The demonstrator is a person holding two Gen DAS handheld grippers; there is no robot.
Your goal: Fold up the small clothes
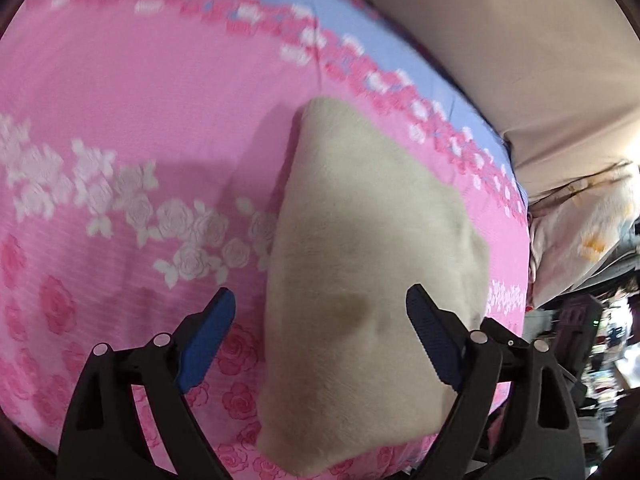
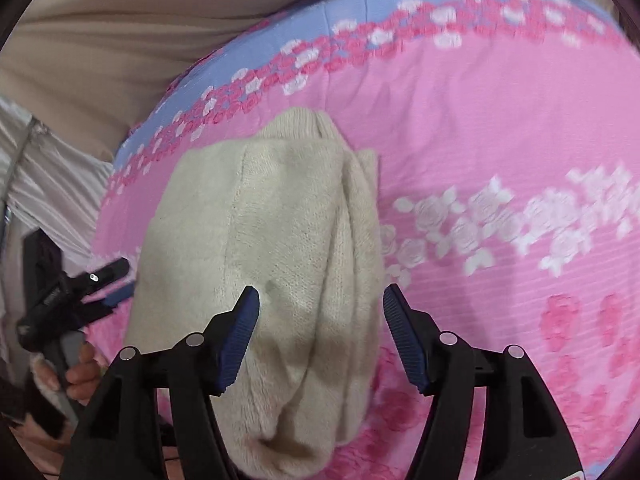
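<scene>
A cream knitted garment [image 1: 352, 264] lies folded into a compact bundle on the pink rose-print bedsheet [image 1: 140, 128]. In the right wrist view the garment [image 2: 280, 248] shows stacked layers and a ribbed edge at its far end. My left gripper [image 1: 320, 312] is open and empty, hovering just above the garment's near part. My right gripper [image 2: 320, 312] is open and empty, also just above the garment. The left gripper also shows at the left edge of the right wrist view [image 2: 100, 280], held by a hand [image 2: 80, 368].
The sheet has a blue band [image 2: 320, 24] along its far edge. Beige fabric [image 1: 500, 40] rises behind the bed. A pale patterned cloth [image 1: 580, 232] and dark clutter [image 1: 592, 340] lie off the bed's side.
</scene>
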